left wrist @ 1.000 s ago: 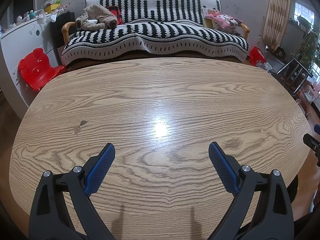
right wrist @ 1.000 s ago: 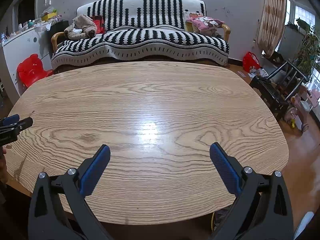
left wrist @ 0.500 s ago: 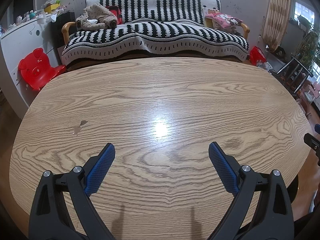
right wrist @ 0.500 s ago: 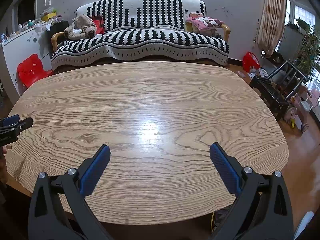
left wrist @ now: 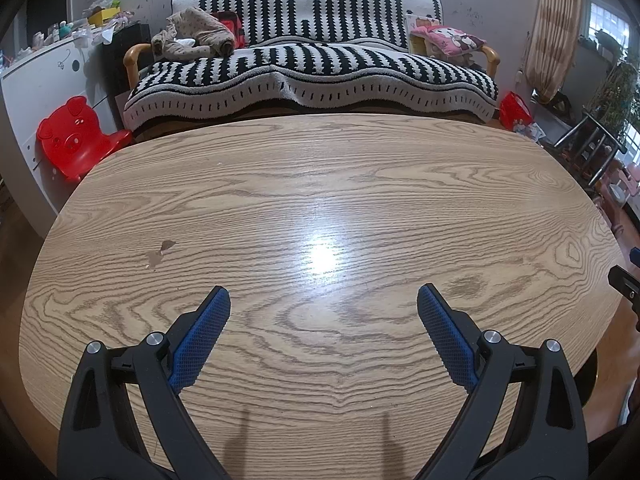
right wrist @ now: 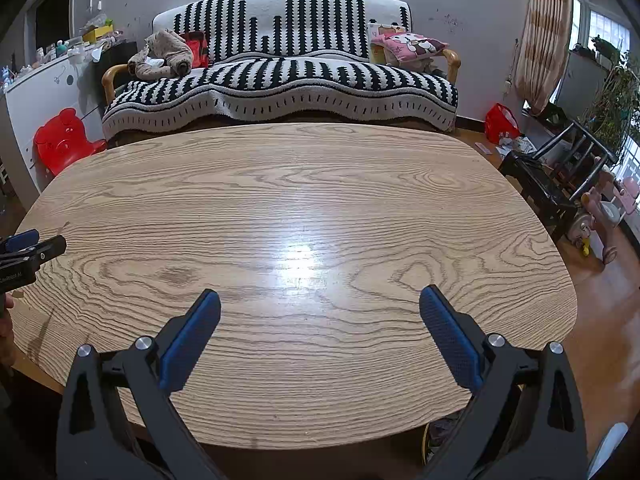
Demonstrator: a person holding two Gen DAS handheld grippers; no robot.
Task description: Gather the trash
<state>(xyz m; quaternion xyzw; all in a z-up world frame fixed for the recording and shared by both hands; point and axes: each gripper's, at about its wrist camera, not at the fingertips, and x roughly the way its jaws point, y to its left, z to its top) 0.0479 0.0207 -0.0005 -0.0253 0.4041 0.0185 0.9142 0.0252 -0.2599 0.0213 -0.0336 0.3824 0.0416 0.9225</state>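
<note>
No trash shows on the oval wooden table [left wrist: 320, 184], which also fills the right wrist view [right wrist: 304, 184]. My left gripper [left wrist: 323, 300] is open and empty, held above the table's near part. My right gripper [right wrist: 320, 300] is open and empty above the near right part. The right gripper's tip shows at the right edge of the left wrist view [left wrist: 624, 280]. The left gripper's tip shows at the left edge of the right wrist view [right wrist: 28, 254]. A small chipped mark [left wrist: 160, 252] is on the table's left part.
A black-and-white striped sofa [left wrist: 312, 64] stands behind the table, with a brown bundle [left wrist: 192, 38] and a pink cushion [left wrist: 448, 40]. A red child's chair [left wrist: 76, 136] is at left. A red bag [right wrist: 500, 122] and a dark chair [right wrist: 560, 172] are at right.
</note>
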